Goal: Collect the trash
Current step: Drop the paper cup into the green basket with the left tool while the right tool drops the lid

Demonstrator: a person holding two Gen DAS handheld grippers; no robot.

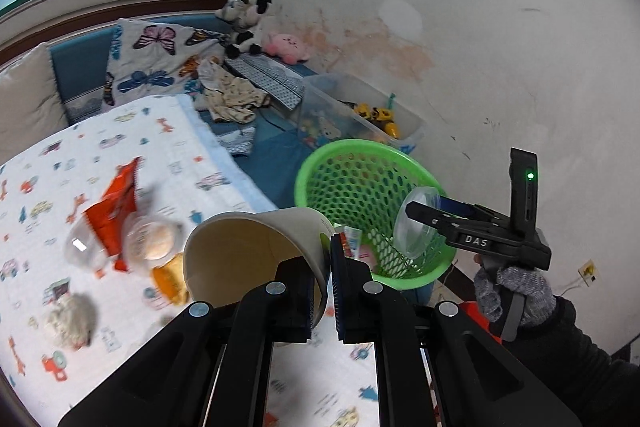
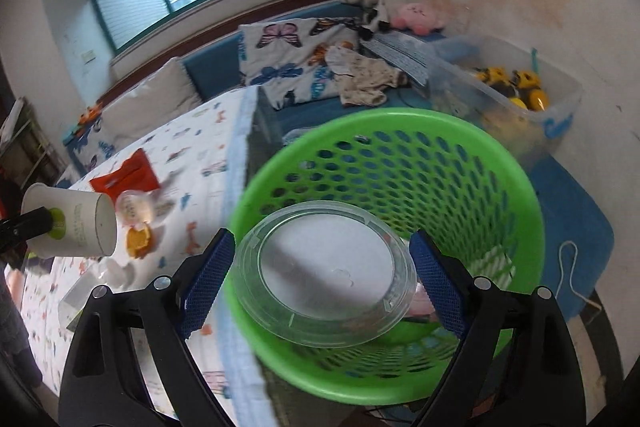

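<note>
My left gripper [image 1: 322,283] is shut on the rim of a white paper cup [image 1: 256,251], held tilted above the table edge; the cup also shows in the right wrist view [image 2: 72,223]. My right gripper [image 2: 320,263] stands wide open around a clear plastic lid [image 2: 326,273] over the green mesh basket [image 2: 496,187]; the lid seems loose between the pads. In the left wrist view the right gripper [image 1: 430,217] holds the lid [image 1: 416,227] at the basket's [image 1: 320,171] rim. A wrapper [image 1: 354,243] lies inside the basket.
On the patterned tablecloth [image 1: 168,155] lie a red snack bag [image 1: 116,203], a clear cup with food [image 1: 152,239], an orange piece [image 1: 170,277] and a crumpled tissue [image 1: 68,319]. A clear toy bin [image 1: 360,111] stands behind the basket by the wall.
</note>
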